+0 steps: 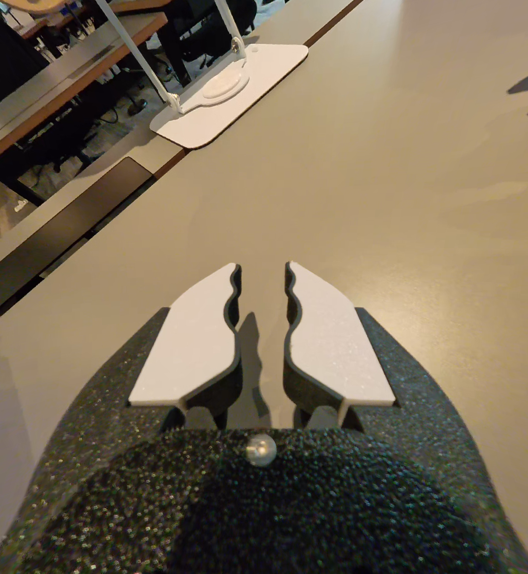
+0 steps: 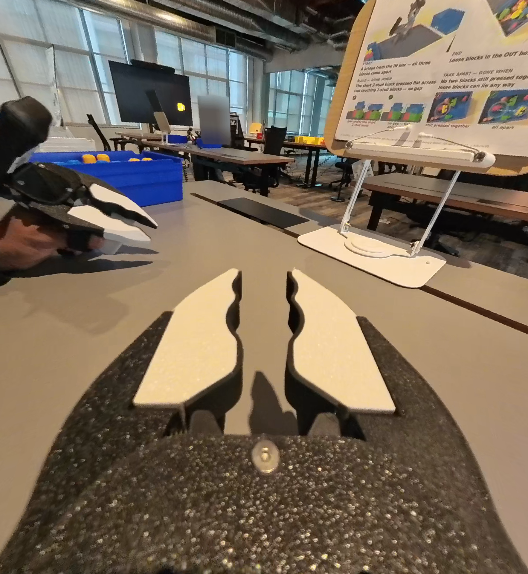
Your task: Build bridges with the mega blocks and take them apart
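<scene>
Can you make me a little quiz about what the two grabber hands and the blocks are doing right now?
1. True or false: the right gripper is squeezing a block.
2. Where are the round yellow plastic blocks? A) inside the blue plastic bin B) loose on the grey table C) between the left gripper's fingers
3. Fill in: the paper instruction sheet stands on a white ____ stand.

Key
1. False: its jaws are apart with only table between them.
2. A: they sit in the bin, behind the left gripper as the right wrist view shows it.
3. Metal-legged, flat-based.
</scene>
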The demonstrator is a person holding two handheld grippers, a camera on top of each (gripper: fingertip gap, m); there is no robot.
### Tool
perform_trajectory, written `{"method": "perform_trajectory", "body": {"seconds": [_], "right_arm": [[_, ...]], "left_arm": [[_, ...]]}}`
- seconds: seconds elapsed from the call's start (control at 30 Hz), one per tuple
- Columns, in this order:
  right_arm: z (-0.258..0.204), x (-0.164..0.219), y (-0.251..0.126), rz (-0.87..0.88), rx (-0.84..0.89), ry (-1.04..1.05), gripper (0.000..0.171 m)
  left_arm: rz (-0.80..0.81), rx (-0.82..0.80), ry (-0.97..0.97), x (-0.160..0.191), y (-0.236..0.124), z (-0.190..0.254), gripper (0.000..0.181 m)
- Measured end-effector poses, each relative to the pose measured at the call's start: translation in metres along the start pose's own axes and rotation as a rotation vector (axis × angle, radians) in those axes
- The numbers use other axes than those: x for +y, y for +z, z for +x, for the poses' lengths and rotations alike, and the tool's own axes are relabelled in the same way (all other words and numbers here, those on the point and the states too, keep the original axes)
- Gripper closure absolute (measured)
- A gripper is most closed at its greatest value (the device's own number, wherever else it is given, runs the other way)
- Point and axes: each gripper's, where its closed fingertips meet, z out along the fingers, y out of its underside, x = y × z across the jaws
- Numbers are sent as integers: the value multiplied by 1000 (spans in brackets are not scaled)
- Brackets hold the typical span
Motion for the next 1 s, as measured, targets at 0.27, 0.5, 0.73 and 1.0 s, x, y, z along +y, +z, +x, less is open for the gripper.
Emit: {"method": "perform_trajectory", "body": {"seconds": [0.27,0.5,0.73,1.0], "right_arm": [[0,-2,-2,16,5,-5,146],[6,-4,-4,36,42,9,146],[8,-4,-4,37,62,5,146],[8,-5,-5,42,68,-6,147]], "left_arm": [[73,-74,25,-10,-10,-7,168],[147,-176,52,-22,-24,-17,176],[183,-239,62,-28,-34,-21,181],[225,-269,27,-33,-43,-24,181]]}}
